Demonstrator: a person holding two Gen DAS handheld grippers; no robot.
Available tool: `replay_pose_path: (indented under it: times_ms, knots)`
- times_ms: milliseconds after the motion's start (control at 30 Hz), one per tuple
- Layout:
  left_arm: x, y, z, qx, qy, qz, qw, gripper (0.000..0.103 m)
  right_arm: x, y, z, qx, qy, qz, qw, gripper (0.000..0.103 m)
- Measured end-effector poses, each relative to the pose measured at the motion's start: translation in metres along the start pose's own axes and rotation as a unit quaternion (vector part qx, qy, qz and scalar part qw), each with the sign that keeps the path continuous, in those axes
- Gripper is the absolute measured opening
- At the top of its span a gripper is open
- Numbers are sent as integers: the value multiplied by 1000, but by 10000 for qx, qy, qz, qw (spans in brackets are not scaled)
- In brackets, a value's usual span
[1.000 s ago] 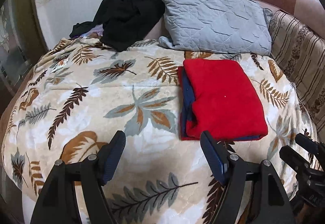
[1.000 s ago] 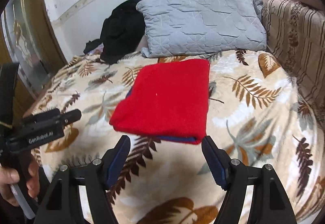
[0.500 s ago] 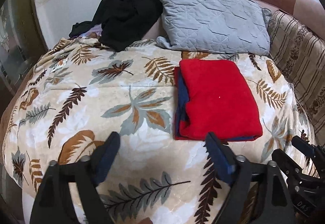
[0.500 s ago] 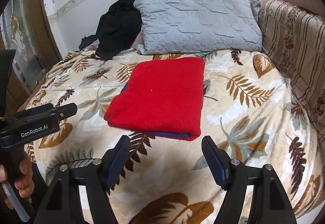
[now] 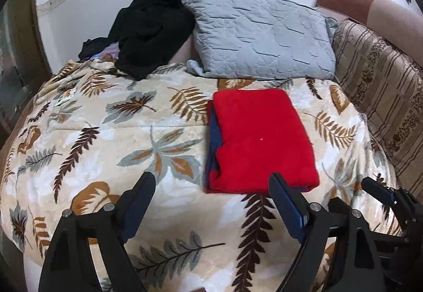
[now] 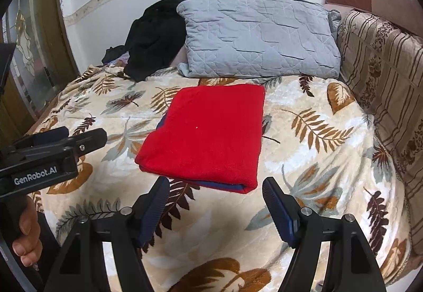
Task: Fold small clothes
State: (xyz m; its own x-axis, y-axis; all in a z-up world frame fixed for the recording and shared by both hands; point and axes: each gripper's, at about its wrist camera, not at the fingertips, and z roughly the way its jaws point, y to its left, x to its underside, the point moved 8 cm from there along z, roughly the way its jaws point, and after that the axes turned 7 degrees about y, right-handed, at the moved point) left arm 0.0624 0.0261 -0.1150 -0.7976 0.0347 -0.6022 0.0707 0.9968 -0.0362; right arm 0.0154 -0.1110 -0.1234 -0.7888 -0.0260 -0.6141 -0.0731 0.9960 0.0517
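Looking along the left gripper [image 5: 211, 199], its two blue-padded fingers are standing wide apart with nothing between them, and the jaws have just been opening further. They are hanging over the near part of a leaf-patterned blanket [image 5: 111, 138] that is covering the bed. A folded red garment [image 5: 259, 138], with a blue layer showing along its left and near edges, is lying flat on the blanket just beyond the right finger, not touching it. At the far end a grey quilted pillow [image 5: 261, 35] is leaning against the white wall, and a heap of black clothes [image 5: 153, 27] is lying to its left. A striped cushion [image 5: 378, 91] is running down the right side. The right gripper [image 5: 370, 194] is poking in at the near right corner, beside the garment's near right corner.

Turning to the right wrist view, the right gripper [image 6: 215, 199] is holding its fingers apart and empty above the blanket [image 6: 317, 159]. The red garment [image 6: 208, 133] is lying just beyond the fingertips, centred between them, its folded near edge showing blue underneath. The pillow [image 6: 259, 35] and black clothes [image 6: 156, 35] are sitting at the far end. At the left edge a hand [image 6: 26, 233] is gripping the handle of the left gripper [image 6: 74, 137], which is pointing toward the garment but staying clear of it.
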Motion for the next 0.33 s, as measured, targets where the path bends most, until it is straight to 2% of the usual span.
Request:
replay_pose_path:
  times_ms: [333]
  knots:
    - [-10, -16, 1, 11, -134, 197, 9997, 93, -5, -5, 6, -3, 40, -4, 10000, 77]
